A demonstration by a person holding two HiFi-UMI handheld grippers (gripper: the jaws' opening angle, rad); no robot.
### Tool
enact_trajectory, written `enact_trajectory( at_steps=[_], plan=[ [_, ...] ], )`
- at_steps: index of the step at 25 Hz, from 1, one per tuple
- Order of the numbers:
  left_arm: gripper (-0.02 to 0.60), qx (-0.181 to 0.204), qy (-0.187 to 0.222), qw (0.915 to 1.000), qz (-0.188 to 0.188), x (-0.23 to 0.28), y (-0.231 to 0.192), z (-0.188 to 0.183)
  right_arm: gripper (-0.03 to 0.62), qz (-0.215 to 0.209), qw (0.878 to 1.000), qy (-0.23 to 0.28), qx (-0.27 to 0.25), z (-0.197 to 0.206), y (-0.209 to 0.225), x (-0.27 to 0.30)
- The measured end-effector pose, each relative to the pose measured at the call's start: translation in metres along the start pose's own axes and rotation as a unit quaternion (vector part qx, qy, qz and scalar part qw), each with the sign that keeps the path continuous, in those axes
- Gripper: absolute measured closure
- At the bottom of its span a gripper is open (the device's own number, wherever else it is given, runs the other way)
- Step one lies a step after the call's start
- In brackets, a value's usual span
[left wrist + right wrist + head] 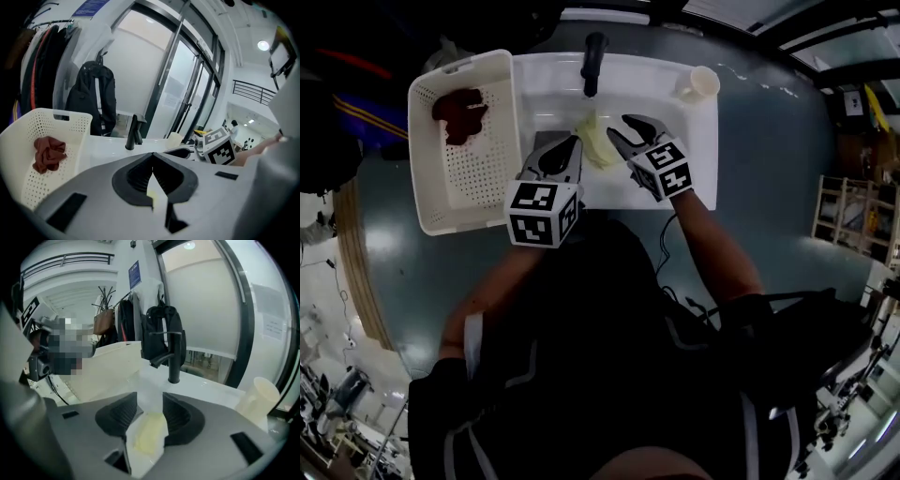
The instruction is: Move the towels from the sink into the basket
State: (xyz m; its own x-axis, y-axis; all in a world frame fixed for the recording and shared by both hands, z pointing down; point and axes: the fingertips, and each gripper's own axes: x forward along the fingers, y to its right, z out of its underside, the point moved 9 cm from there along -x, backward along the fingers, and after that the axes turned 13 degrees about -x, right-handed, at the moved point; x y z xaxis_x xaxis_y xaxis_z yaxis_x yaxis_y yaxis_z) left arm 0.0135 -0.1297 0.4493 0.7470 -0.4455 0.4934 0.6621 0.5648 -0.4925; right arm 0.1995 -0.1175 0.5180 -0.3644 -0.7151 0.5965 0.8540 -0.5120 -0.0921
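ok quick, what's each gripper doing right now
left gripper: closed, tips together, apparently pinching the edge of the yellow towel
right gripper: open, yellow towel between its jaws but not clamped

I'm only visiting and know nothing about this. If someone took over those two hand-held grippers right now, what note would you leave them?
Left hand-held gripper: jaws together at the tips, right by the yellow towel. I can't tell whether it pinches the cloth.
Right hand-held gripper: open, with the yellow towel between its jaws but not clamped.
Things: the yellow towel is at the sink; the red towel lies in the basket.
Done: the red towel is in.
Left: the yellow towel has to go into the basket; probably get a firm grip on it first.
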Motion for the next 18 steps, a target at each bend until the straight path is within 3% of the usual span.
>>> enact_trajectory(
  at_steps=[5,11,18],
  plan=[
    [0.580,-0.029,-0.019,0.9983,-0.046,0.021,-0.010,0.028,0.357,-0.087,0.993,-0.029,-0.071,0.028,-0.005,0.035],
    [0.580,-0.083,-0.055,0.9915,-0.083,0.047,-0.018,0.065,0.292,-0.198,0.969,-0.059,-0.136,0.056,-0.013,0.073],
    [0.580,-0.112,-0.073,0.9825,-0.129,0.067,-0.034,0.090,0.261,-0.261,0.951,-0.077,-0.148,0.085,-0.008,0.109]
  ],
)
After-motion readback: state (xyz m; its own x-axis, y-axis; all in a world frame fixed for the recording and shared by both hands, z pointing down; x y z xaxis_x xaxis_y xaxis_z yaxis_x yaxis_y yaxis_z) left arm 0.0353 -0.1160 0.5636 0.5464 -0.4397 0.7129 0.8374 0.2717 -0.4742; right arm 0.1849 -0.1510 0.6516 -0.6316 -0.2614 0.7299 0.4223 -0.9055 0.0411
